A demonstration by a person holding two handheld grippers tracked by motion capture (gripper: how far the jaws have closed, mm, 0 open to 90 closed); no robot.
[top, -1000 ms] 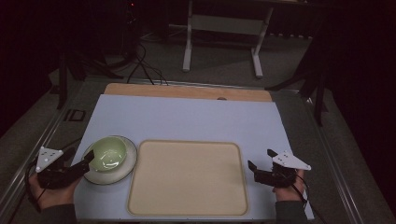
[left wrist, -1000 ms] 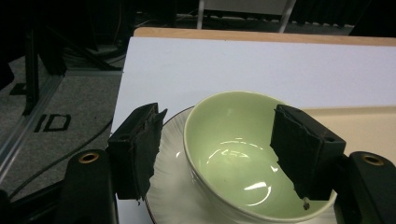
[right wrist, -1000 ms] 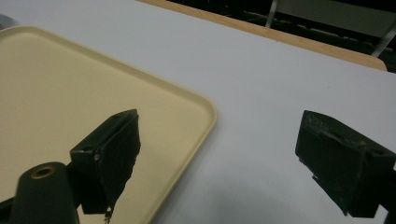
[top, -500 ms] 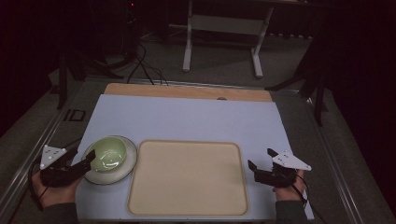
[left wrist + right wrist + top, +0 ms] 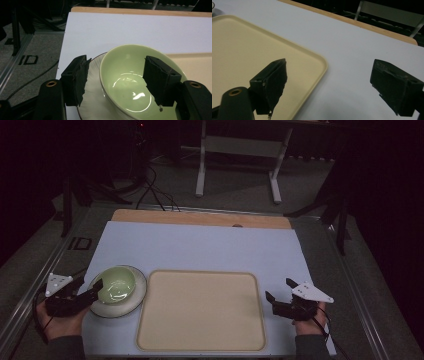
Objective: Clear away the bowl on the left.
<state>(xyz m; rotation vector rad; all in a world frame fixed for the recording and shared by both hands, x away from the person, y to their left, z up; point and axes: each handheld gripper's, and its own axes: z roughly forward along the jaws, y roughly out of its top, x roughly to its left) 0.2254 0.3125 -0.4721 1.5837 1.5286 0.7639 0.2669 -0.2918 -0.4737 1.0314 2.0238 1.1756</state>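
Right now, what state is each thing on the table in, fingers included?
Green bowl: upright, empty, sitting on the white plate.
White plate: flat on the mat, left of the tray.
Beige tray: flat, nothing on it.
Left gripper: fingers open, straddling the bowl's near rim, one inside and one outside, not visibly pressing.
Right gripper: fingers open, holding nothing, over the tray's right edge.
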